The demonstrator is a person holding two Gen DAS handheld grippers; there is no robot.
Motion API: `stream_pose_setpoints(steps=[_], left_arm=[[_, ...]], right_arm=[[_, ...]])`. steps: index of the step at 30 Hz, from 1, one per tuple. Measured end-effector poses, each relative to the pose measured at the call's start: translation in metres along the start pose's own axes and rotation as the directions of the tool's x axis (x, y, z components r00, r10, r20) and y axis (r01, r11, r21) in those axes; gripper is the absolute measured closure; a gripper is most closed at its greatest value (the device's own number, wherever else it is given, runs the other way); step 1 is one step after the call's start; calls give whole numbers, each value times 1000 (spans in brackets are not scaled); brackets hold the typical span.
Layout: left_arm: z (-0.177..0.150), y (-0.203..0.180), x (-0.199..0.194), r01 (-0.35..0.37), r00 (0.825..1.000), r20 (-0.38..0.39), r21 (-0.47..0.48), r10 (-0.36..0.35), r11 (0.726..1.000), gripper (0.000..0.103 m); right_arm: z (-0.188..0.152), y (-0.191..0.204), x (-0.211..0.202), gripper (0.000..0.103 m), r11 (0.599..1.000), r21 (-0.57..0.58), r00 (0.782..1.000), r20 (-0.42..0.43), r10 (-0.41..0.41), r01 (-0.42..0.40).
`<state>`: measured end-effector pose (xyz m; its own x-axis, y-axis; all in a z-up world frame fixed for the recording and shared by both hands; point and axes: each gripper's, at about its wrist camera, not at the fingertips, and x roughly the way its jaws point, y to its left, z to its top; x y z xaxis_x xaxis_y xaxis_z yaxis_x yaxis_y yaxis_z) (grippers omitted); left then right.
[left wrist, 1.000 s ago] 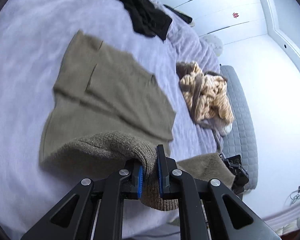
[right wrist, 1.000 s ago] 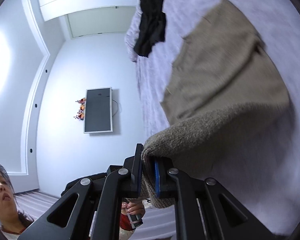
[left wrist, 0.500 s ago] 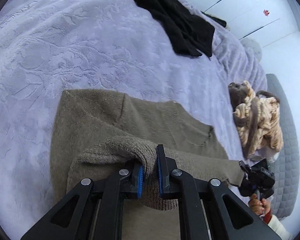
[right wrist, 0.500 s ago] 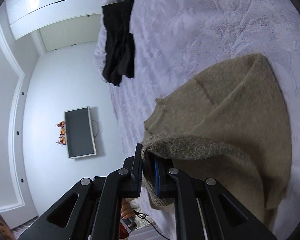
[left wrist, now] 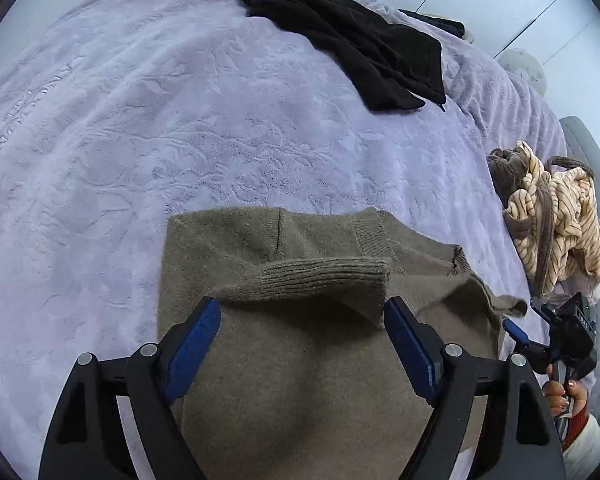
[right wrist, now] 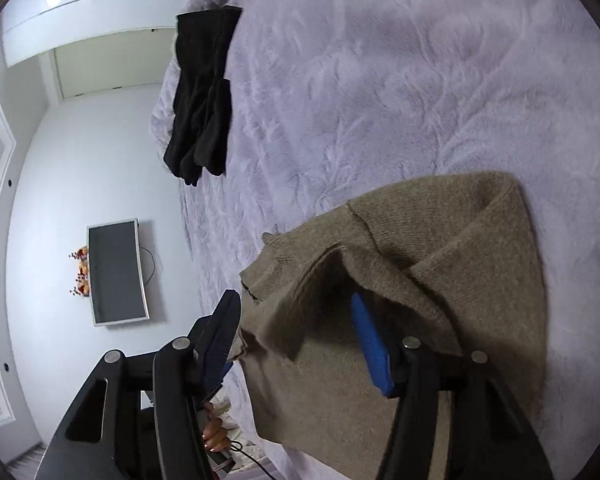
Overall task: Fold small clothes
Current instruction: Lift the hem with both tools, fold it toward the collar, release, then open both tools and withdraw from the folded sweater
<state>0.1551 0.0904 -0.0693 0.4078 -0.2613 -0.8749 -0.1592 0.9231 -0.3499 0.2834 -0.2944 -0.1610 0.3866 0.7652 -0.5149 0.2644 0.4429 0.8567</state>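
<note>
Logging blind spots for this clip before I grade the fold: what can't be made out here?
- Near edge of the olive sweater: left wrist view, hidden behind the open left gripper and cut by the frame bottom.
- Sweater's right side: right wrist view, a folded flap drapes over one finger of the open right gripper.
- Striped garment: bunched, type unclear.

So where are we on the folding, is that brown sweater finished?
Partly. The brown sweater lies on the bed with its lower part folded up over the top. Both the left gripper and the right gripper are open over it, holding nothing. It looks like it needs another fold. The black garment and the striped garment lie unfolded.
</note>
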Motion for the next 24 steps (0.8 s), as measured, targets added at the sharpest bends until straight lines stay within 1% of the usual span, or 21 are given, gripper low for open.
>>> stream_pose_setpoints(steps=[2, 3, 4, 5, 7, 9, 12, 15, 16, 17, 18, 19, 20, 21, 22, 24], left_arm=[[-7, -1, -5, -30, 1000, -7, 30, 30, 999, 19], [-12, -1, -3, -35, 999, -19, 43, 36, 998, 19], [-17, -2, 3, -32, 998, -43, 58, 35, 998, 19], [-20, -2, 9, -33, 997, -64, 66, 37, 997, 19], [-24, -5, 29, -31, 993, -115, 77, 40, 997, 19], [-21, -11, 41, -31, 993, -110, 83, 40, 996, 19], [-3, -17, 55, -72, 996, -56, 55, 75, 996, 19], [20, -10, 63, -82, 996, -23, -25, 82, 996, 19], [27, -6, 63, -98, 995, 1, -45, 98, 994, 19], [32, -3, 62, -130, 991, 23, -50, 131, 990, 19], [39, 1, 59, -190, 980, 44, -51, 192, 981, 19], [44, 5, 58, -214, 975, 51, -57, 217, 975, 19], [48, 11, 54, -217, 974, 53, -71, 221, 974, 19], [49, 16, 50, -214, 974, 51, -84, 219, 973, 19], [49, 19, 45, -207, 976, 51, -87, 212, 974, 19], [41, 16, 33, -200, 978, 53, -50, 202, 979, 19]], right_arm=[[-13, 8, -5, 47, 998, -57, 999, -21, -31, 30], [-20, 11, -3, 58, 995, -88, 997, -45, -56, 52], [-28, 14, 2, 66, 988, -129, 993, -80, -91, 80], [-35, 14, 8, 67, 981, -163, 987, -107, -122, 104], [-41, 15, 26, 67, 965, -215, 972, -149, -184, 149], [-35, 15, 41, 67, 960, -223, 968, -146, -204, 169], [-16, 18, 54, 67, 950, -235, 970, -75, -230, 207], [9, 17, 54, 67, 944, -194, 963, 13, -269, 267], [15, 14, 49, 67, 945, -171, 960, 36, -277, 279], [19, 11, 44, 67, 948, -147, 959, 52, -277, 282], [23, 8, 38, 67, 950, -127, 958, 67, -279, 285], [24, 8, 30, 66, 946, -119, 953, 89, -291, 300], [23, 9, 24, 65, 940, -120, 946, 107, -307, 319], [22, 9, 15, 56, 933, -122, 938, 119, -325, 339], [19, 8, 5, 47, 931, -125, 937, 120, -328, 342], [10, 7, -8, 46, 935, -136, 943, 106, -315, 328]])
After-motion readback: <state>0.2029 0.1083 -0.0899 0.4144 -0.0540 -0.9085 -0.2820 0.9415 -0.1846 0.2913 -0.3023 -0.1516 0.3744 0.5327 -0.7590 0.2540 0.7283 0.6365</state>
